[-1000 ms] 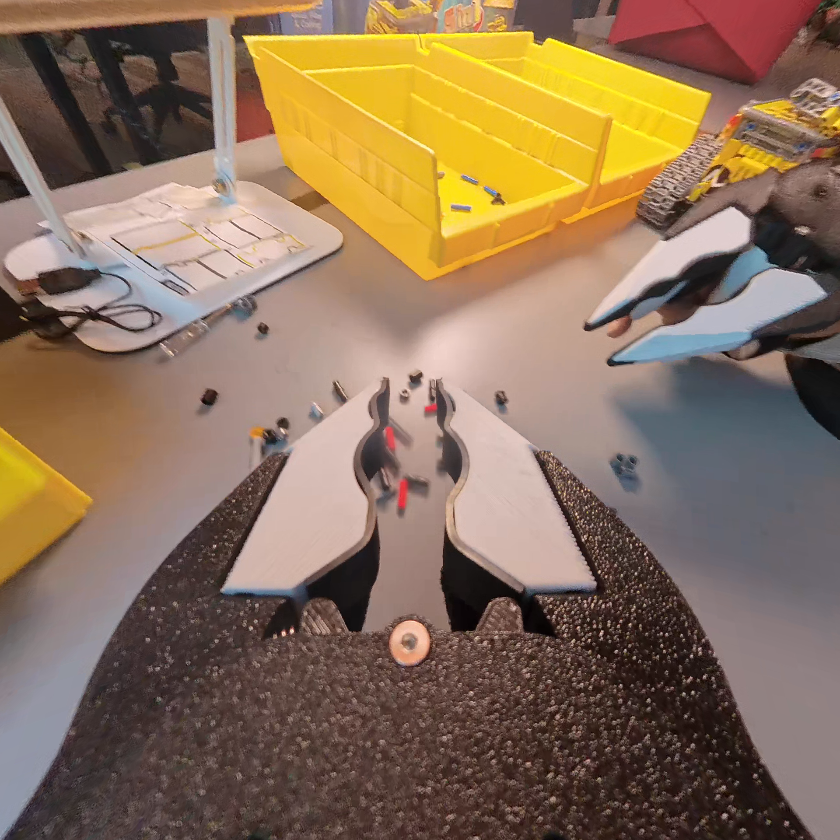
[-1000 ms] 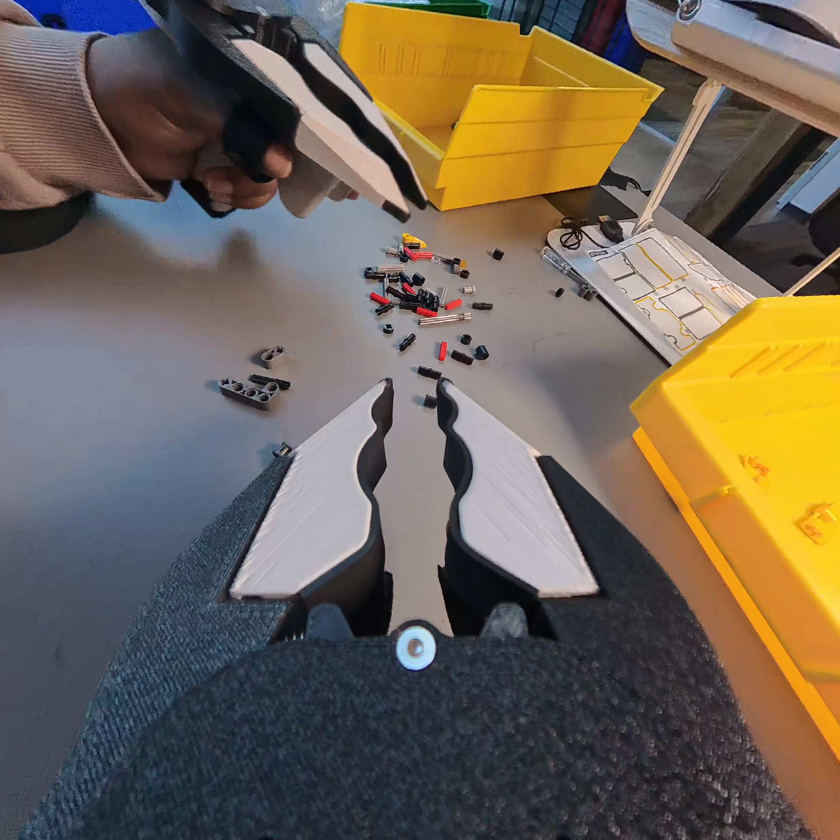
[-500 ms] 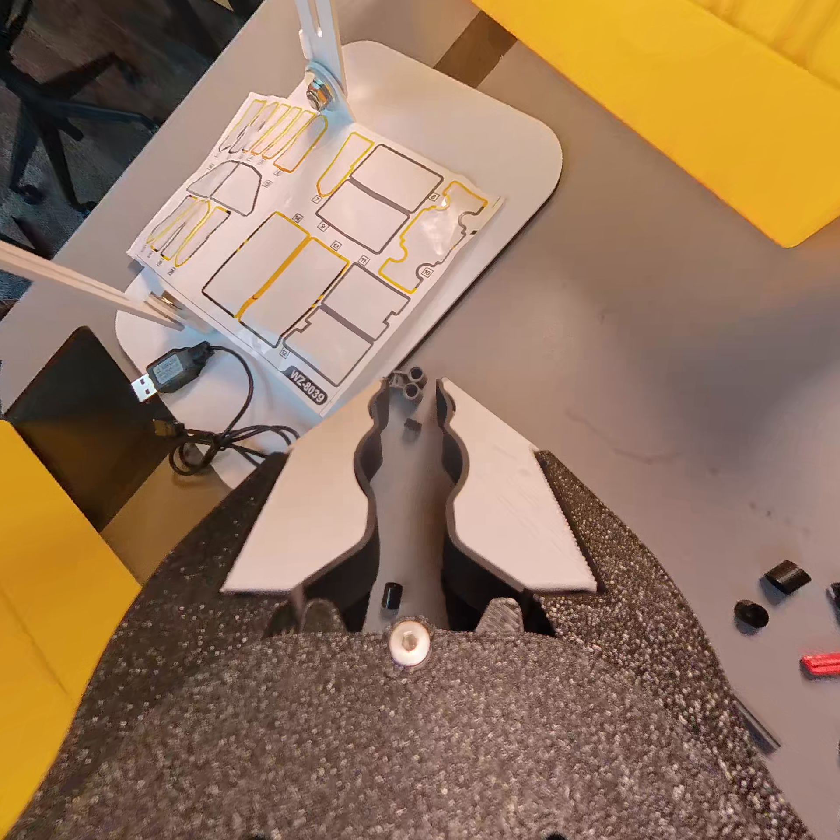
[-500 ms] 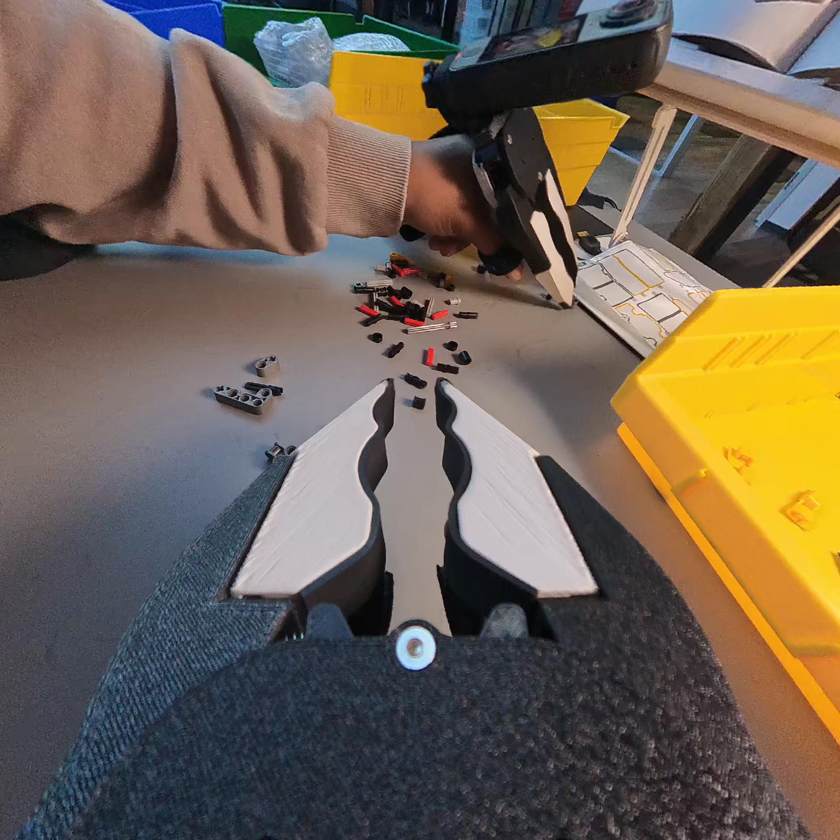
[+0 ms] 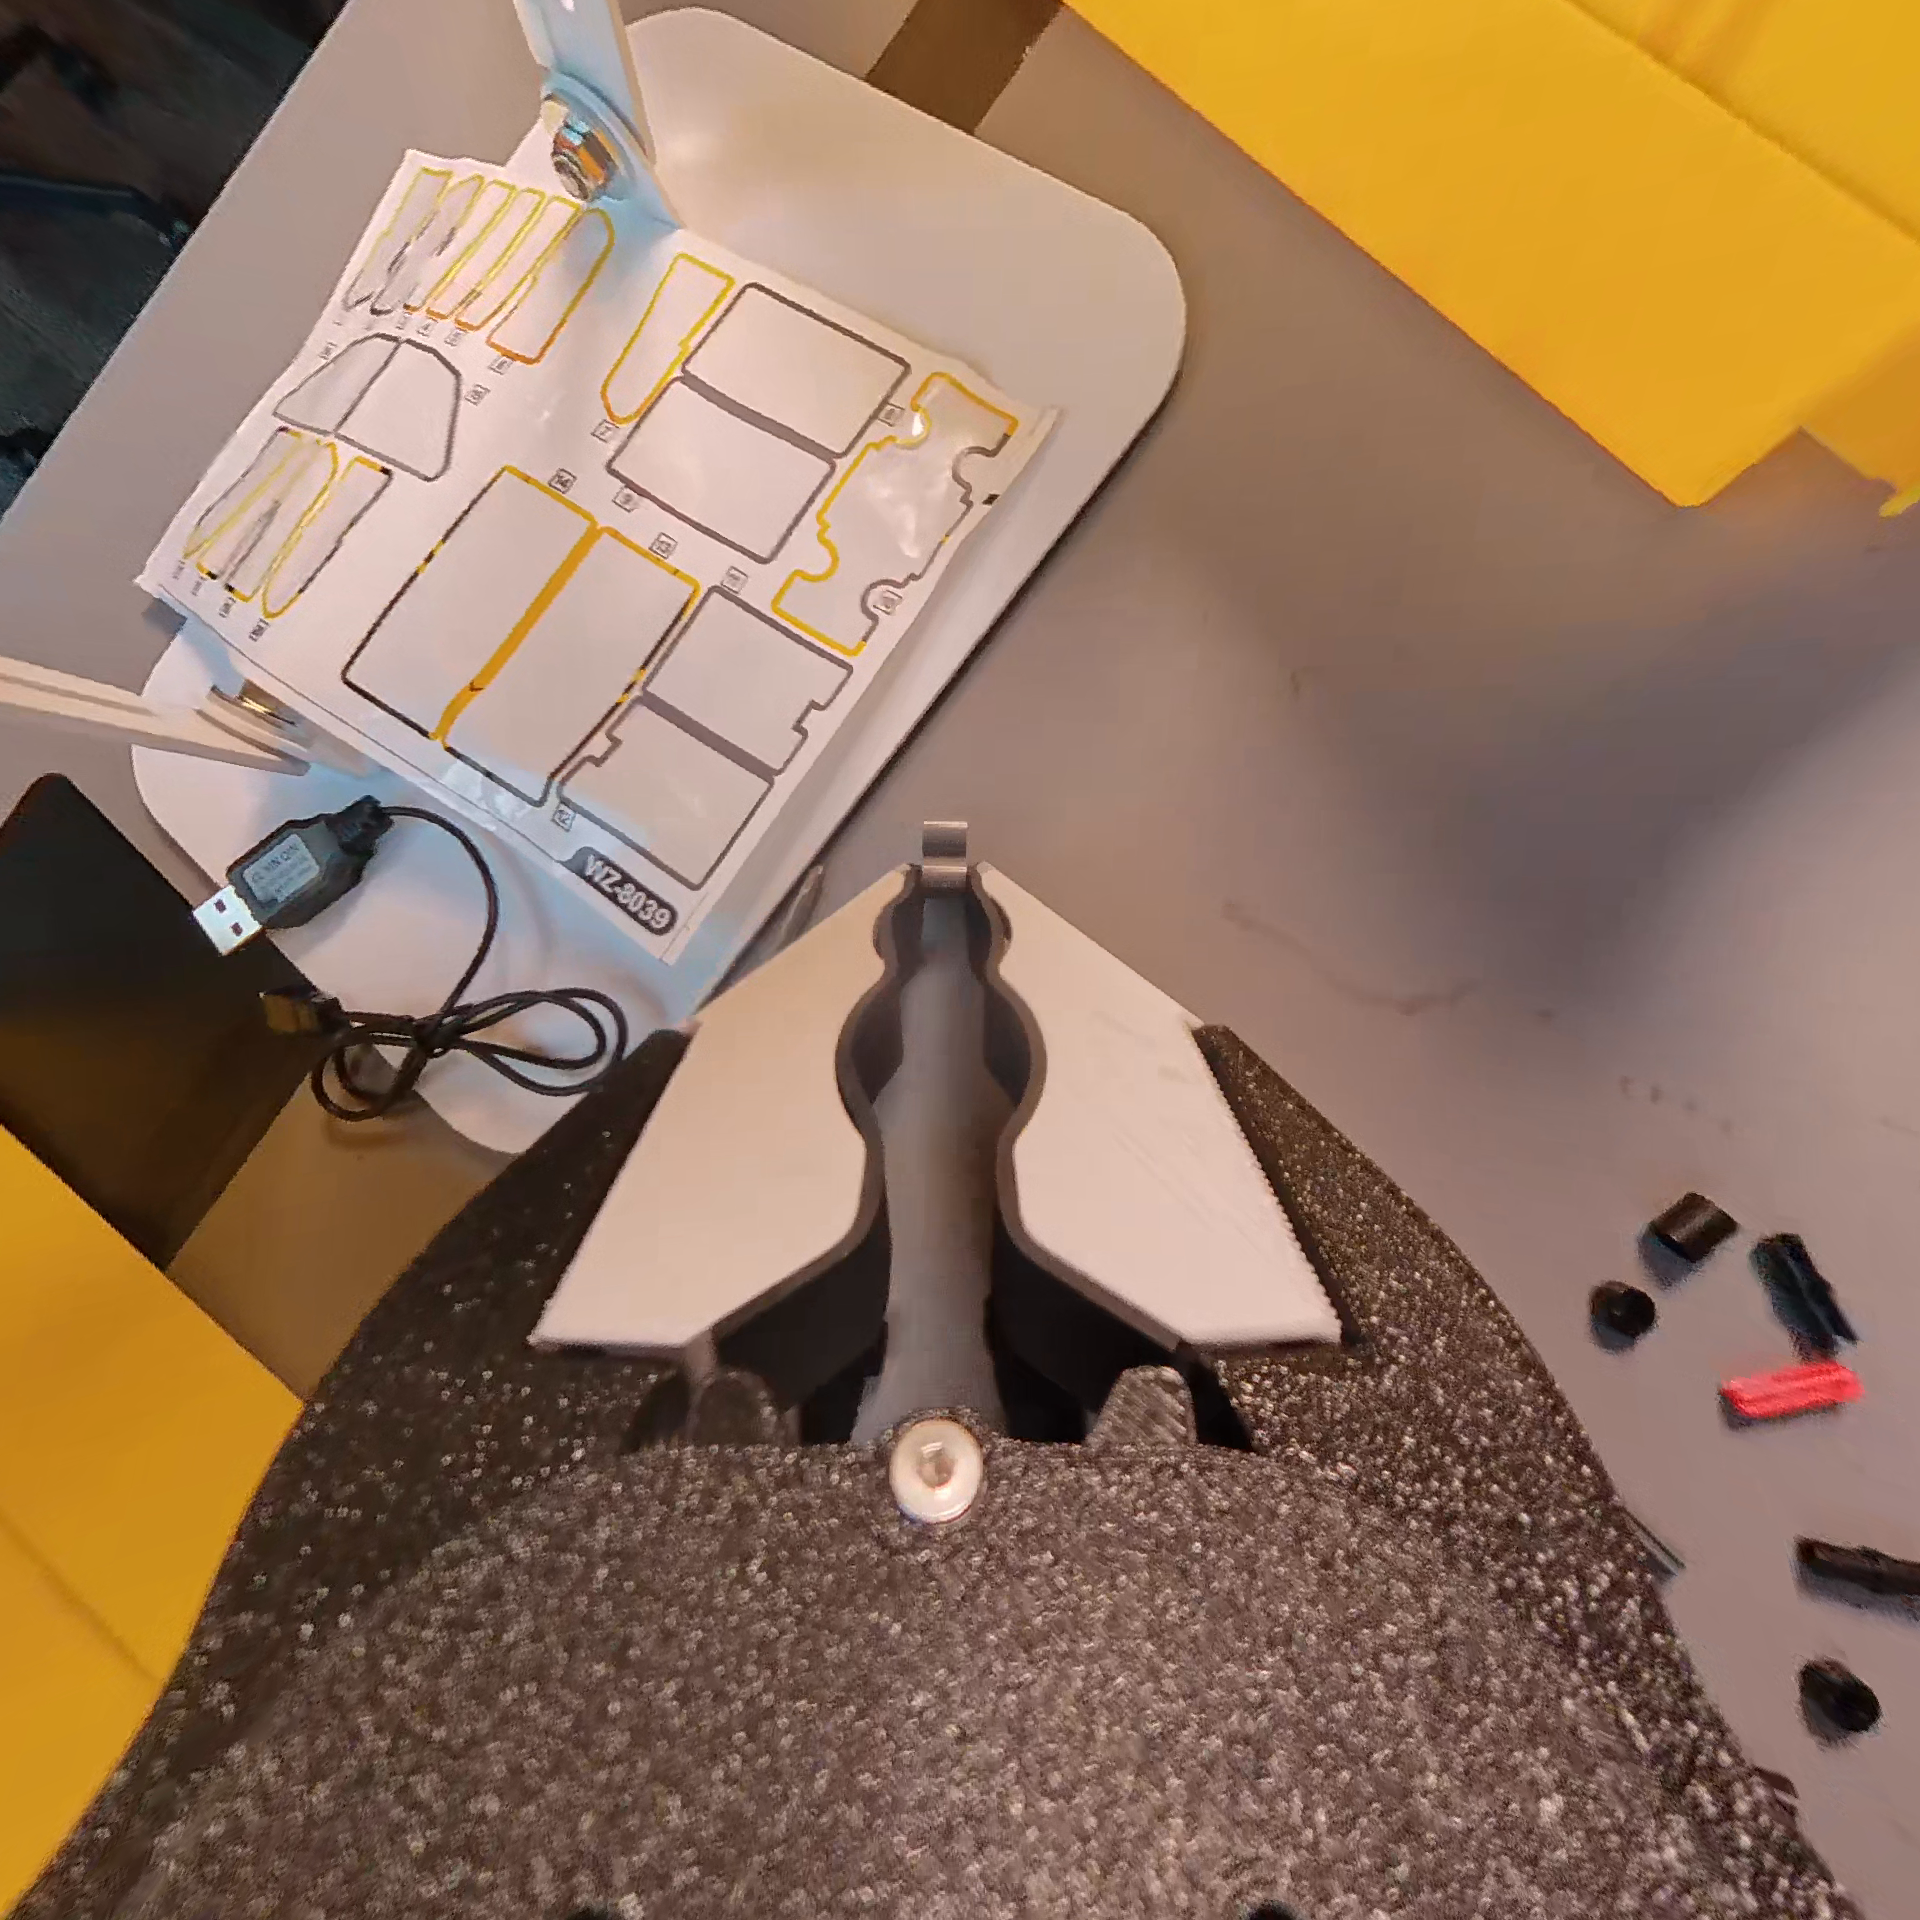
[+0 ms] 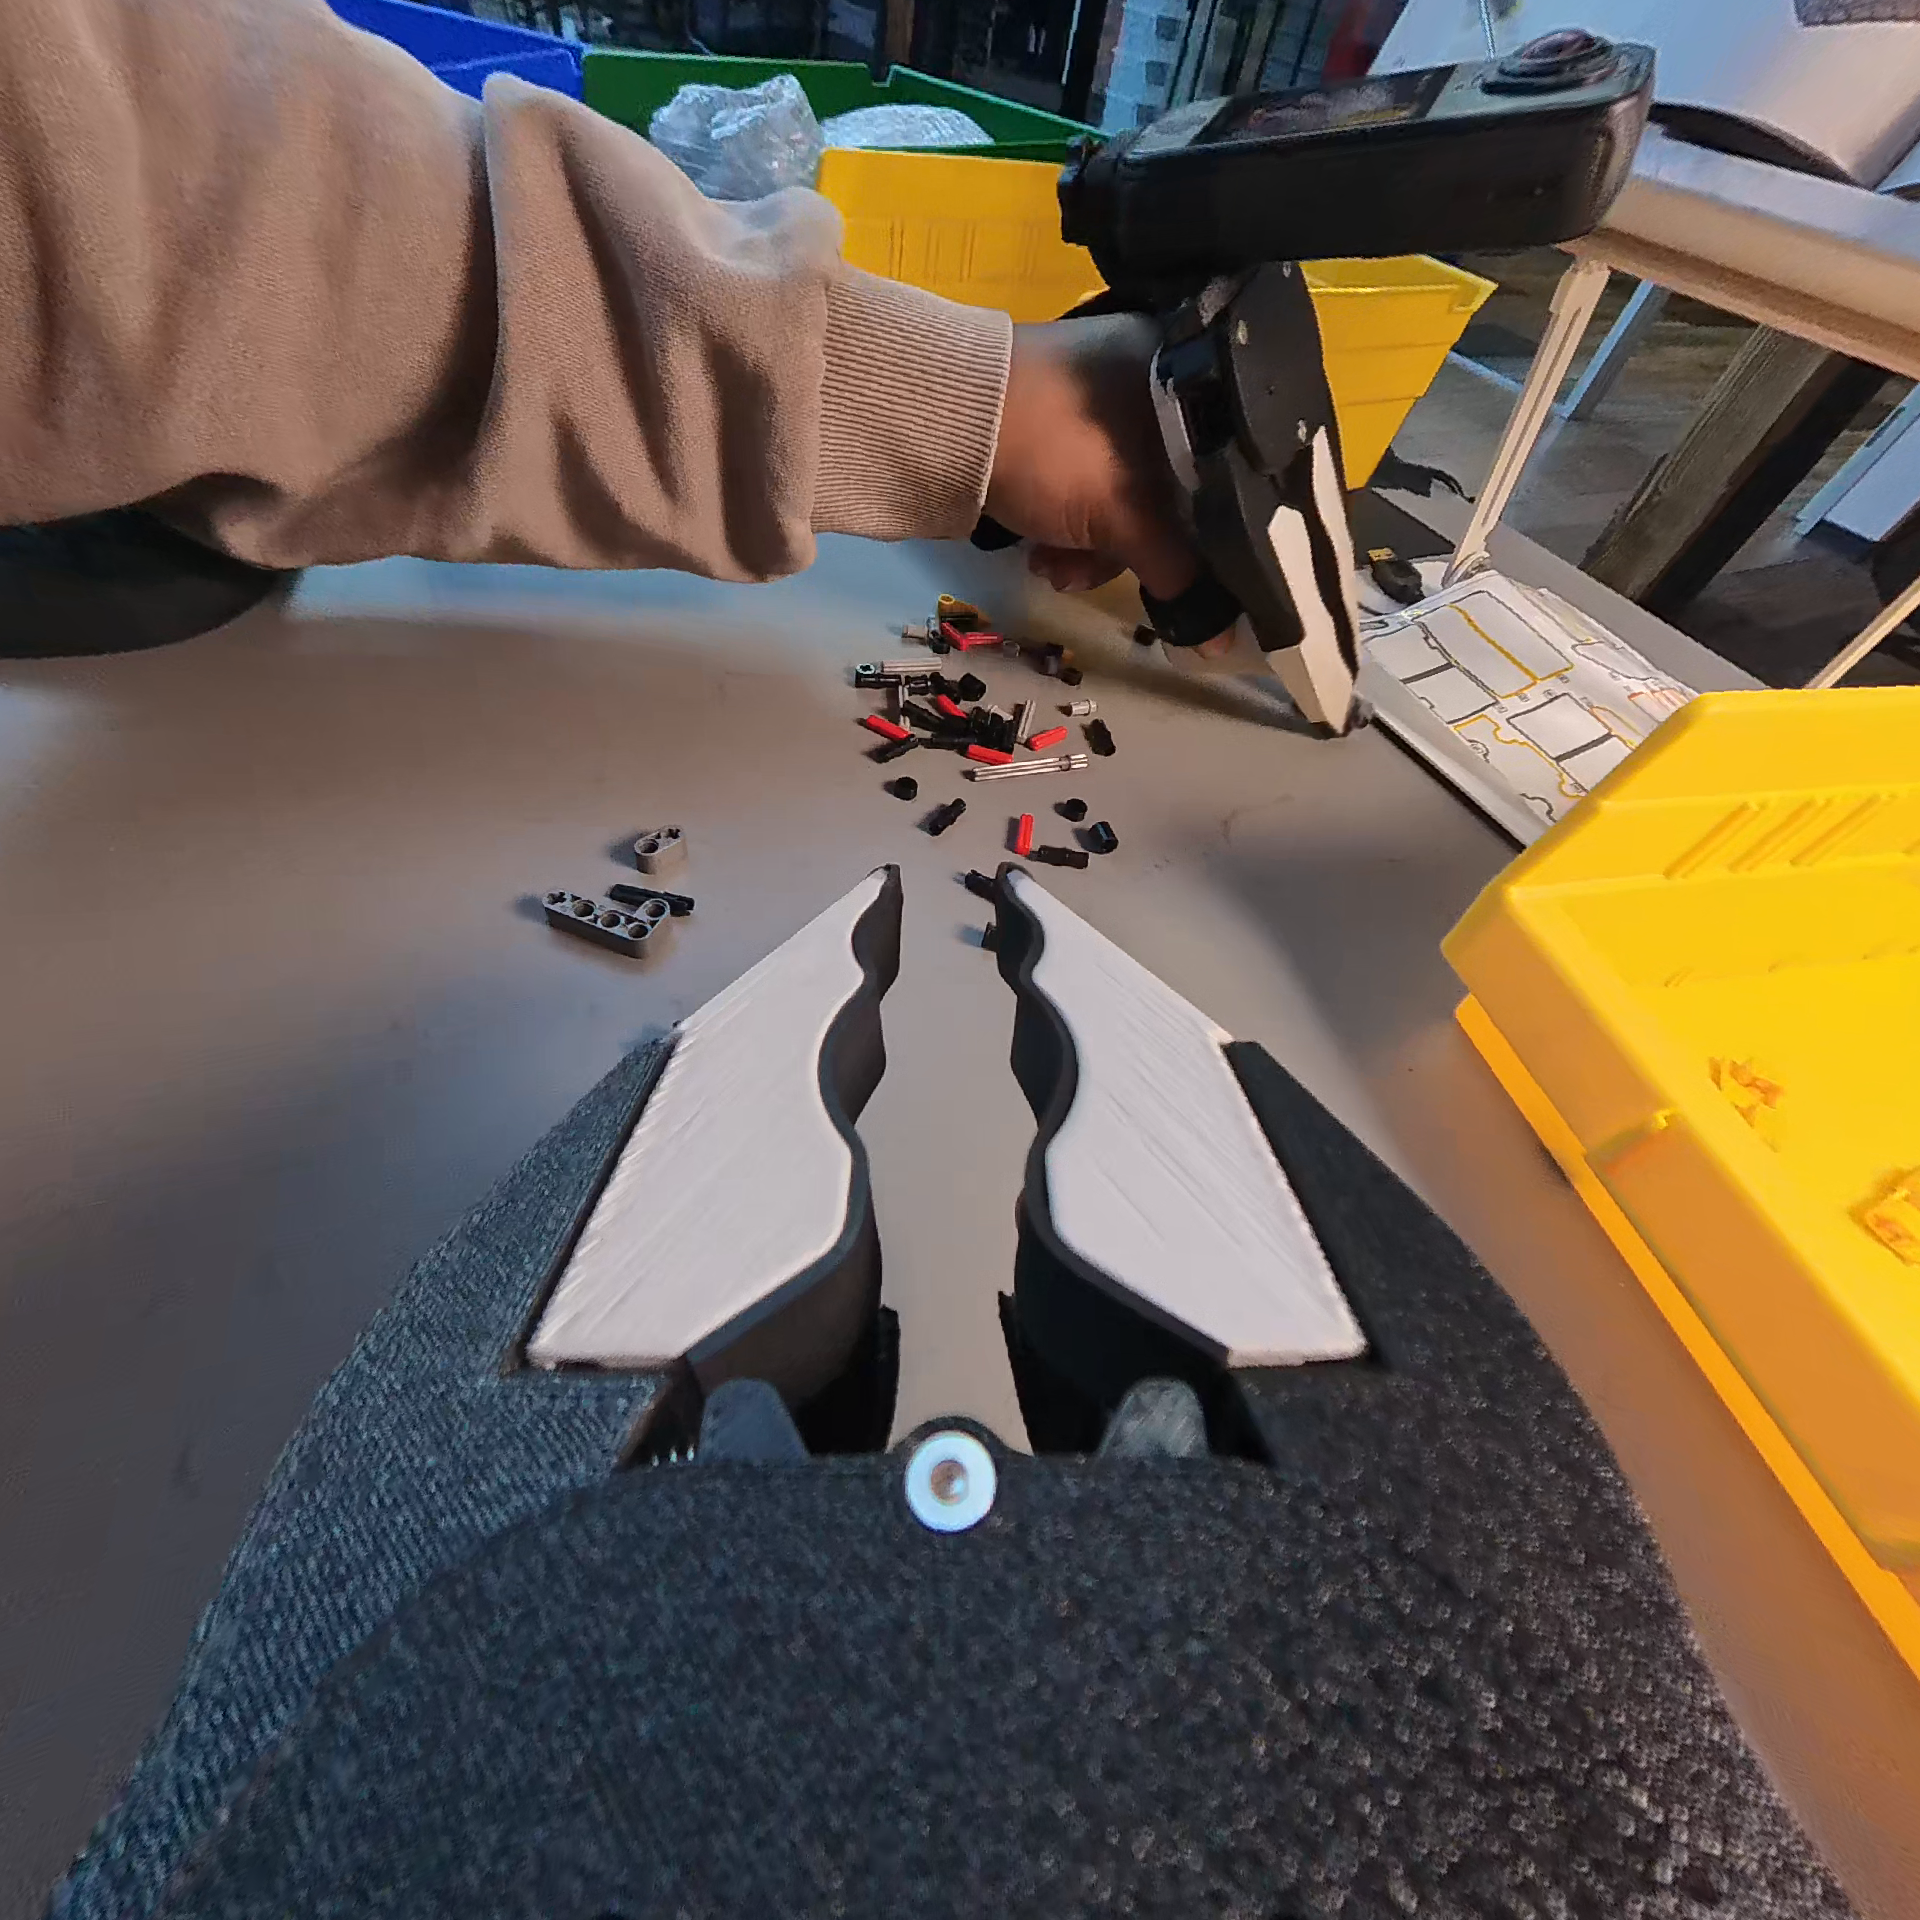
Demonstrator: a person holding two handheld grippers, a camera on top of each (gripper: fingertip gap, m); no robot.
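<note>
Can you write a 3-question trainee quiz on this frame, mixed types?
1. True or false: the left gripper is shut on a small grey part.
2. Multiple choice: the right gripper is A) shut on a red pin, B) open and empty above the table, C) inside the yellow bin.
3. Fill in: just beyond the left gripper's tips, on a white base plate, lies a ____ sheet.

Key
1. True: its fingertips pinch the grey part, which pokes out past them.
2. B: its jaws stand apart, nothing between them.
3. Sticker: paper printed with yellow and black outlines.
</note>
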